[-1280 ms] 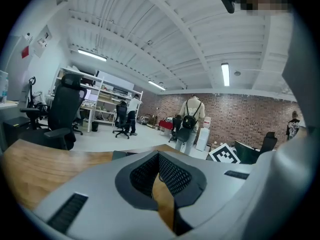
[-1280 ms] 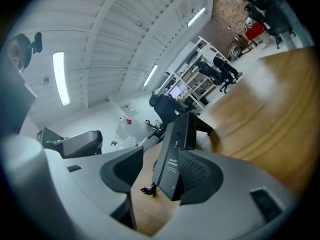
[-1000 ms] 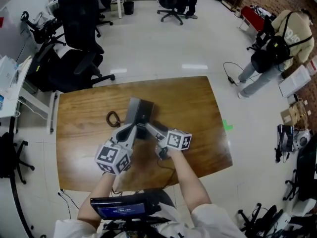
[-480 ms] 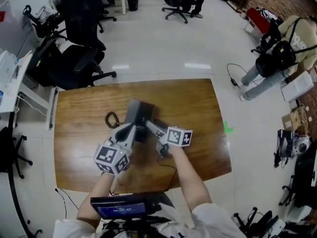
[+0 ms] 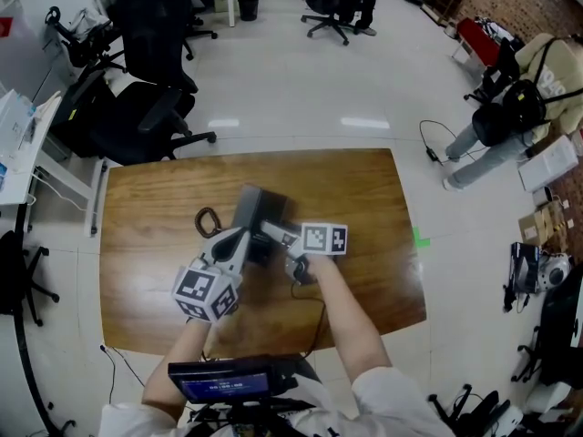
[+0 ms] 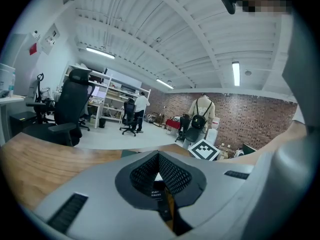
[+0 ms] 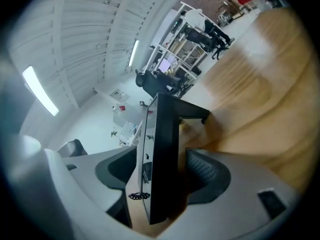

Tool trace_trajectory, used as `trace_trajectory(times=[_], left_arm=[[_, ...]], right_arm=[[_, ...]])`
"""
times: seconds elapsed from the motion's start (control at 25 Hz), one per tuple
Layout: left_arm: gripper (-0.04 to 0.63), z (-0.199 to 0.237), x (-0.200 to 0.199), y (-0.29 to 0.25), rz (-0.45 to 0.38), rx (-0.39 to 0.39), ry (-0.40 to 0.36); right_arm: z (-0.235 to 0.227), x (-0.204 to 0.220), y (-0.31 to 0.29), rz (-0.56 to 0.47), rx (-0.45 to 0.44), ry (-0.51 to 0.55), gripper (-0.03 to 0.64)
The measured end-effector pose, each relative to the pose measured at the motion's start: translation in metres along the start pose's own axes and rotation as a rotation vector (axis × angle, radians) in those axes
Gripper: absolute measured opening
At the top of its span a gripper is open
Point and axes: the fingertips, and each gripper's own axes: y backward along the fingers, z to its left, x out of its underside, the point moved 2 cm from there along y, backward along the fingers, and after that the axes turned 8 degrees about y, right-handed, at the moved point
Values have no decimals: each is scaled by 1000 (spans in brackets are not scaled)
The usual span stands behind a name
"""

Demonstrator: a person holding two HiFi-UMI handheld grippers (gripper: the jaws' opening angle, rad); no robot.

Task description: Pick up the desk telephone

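"On the wooden table (image 5: pixel 364 198), what had changed in that last second?"

"Very little with the desk telephone (image 5: pixel 259 209). It sat where it had been, a little left of the table's middle, base down on the wood. The change was in the right gripper (image 5: pixel 273 233). Its marker cube (image 5: pixel 324 239) had rolled so that one face looked straight up, and it had slid a touch farther from the person, towards the phone."

"Did it have hold?"

"Not that I could confirm. Its own view showed the phone edge-on between the jaws, with one pad (image 7: pixel 207 171) close against the back. A sliver of table and the coiled cord (image 7: pixel 135 196) showed between the other pad and the phone's face. I judged the jaws apart, straddling it."

"And the left gripper (image 5: pixel 239 241)?"

"It had barely moved and was at the phone's near left edge. Its jaws were drawn almost together on a thin dark piece with a small white label, which I took for part of the phone."

"So what did that mean for the pick-up?"

"Probably that the grasp was being settled and the lift had not begun. The right jaws would need to close first, or the phone might tip."
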Motion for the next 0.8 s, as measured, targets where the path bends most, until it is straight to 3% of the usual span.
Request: trace_trajectory(times=[0.08, 0.16, 0.2, 0.8], left_arm=[[-7, 1, 1, -1, -1, 0, 3], [-7, 3, 1, -1, -1, -2, 4], [-8, 3, 1, -1, -1, -4, 4], [-7, 6, 0, -1, 3, -16, 5]], right_arm=[[1, -2, -4, 11, -33, -18, 307], [0, -3, -5, 10, -52, -31, 216], [-1, -3, -4, 7, -57, -37, 207], [11, -9, 3, -113, -105, -44, 172]])
